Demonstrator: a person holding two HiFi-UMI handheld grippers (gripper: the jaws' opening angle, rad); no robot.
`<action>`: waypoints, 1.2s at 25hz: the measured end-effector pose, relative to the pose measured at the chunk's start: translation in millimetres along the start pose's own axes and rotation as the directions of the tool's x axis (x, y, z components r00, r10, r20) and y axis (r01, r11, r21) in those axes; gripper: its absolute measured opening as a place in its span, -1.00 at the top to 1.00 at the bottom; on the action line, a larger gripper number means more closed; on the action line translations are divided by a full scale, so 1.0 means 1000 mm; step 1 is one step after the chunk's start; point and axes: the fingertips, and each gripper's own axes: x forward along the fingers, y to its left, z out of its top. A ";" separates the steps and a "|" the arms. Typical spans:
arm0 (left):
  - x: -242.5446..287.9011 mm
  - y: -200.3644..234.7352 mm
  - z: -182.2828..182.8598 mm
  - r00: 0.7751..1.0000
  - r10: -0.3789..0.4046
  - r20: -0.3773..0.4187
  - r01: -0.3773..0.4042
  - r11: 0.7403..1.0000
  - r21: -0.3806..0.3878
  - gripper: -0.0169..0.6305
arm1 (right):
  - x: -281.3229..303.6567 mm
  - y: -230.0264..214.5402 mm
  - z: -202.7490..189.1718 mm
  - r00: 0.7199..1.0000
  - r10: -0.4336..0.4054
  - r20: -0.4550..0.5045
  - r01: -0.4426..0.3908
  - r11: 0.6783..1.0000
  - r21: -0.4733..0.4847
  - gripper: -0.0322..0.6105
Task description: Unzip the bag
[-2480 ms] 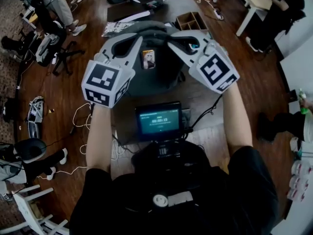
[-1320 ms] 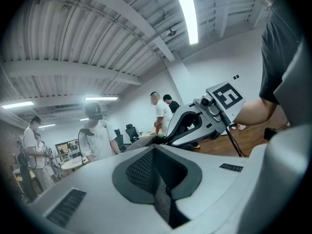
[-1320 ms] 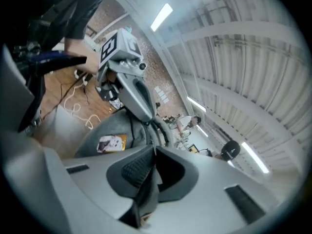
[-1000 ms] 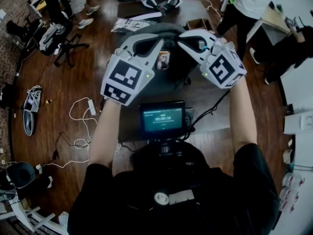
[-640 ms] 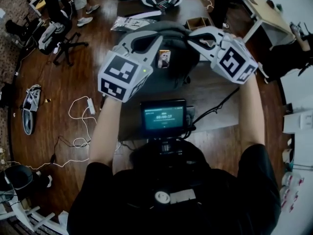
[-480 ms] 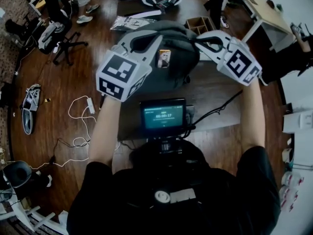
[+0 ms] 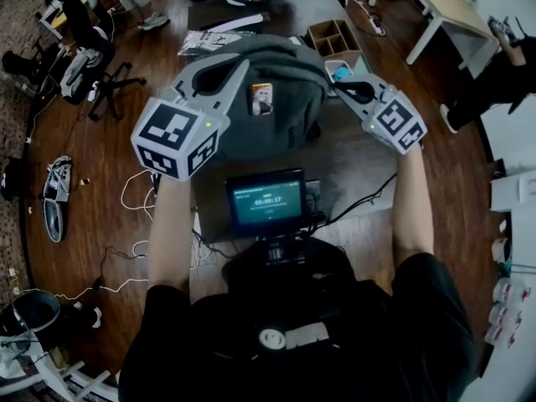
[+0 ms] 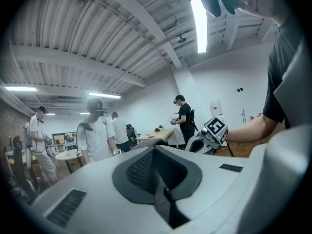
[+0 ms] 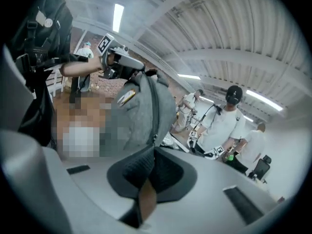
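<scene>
A grey backpack (image 7: pixel 280 124) stands upright on the table, with a small photo card (image 7: pixel 261 99) on its front. My left gripper (image 7: pixel 244 64) lies over the bag's top with its jaws shut there (image 8: pixel 155 150); the pinched spot is hidden. My right gripper (image 7: pixel 339 86) sits lower, at the bag's right side, jaws nearly together. In the right gripper view the bag (image 9: pixel 141 111) fills the middle. Its dark zipper line (image 9: pixel 154 106) runs down to the zipper pull (image 9: pixel 152 139), right at my right gripper's (image 9: pixel 153 147) tips.
A wooden compartment box (image 7: pixel 332 36) stands behind the bag, and a black device with a lit screen (image 7: pixel 268 201) in front. The table (image 7: pixel 356 170) has cables at its front edge. Cords (image 7: pixel 138 199) lie on the floor at left. Several people stand around the room.
My right gripper has moved from the bag's top to the right and down along its right side, rolling as it went. The left gripper has stayed at the bag's top.
</scene>
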 end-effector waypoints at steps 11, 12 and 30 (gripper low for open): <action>-0.001 0.000 0.001 1.000 0.008 0.005 -0.009 1.000 0.017 0.93 | 0.027 0.028 -0.057 1.000 -0.016 0.004 0.015 0.985 0.174 0.81; 0.000 0.000 0.001 1.000 0.008 0.004 -0.009 1.000 0.017 0.93 | 0.029 0.028 -0.060 1.000 -0.015 0.009 0.013 0.983 0.184 0.81; 0.004 -0.010 -0.001 1.000 0.005 -0.012 -0.005 1.000 0.019 0.93 | 0.083 0.062 -0.132 0.998 0.038 -0.042 -0.022 0.941 0.338 0.81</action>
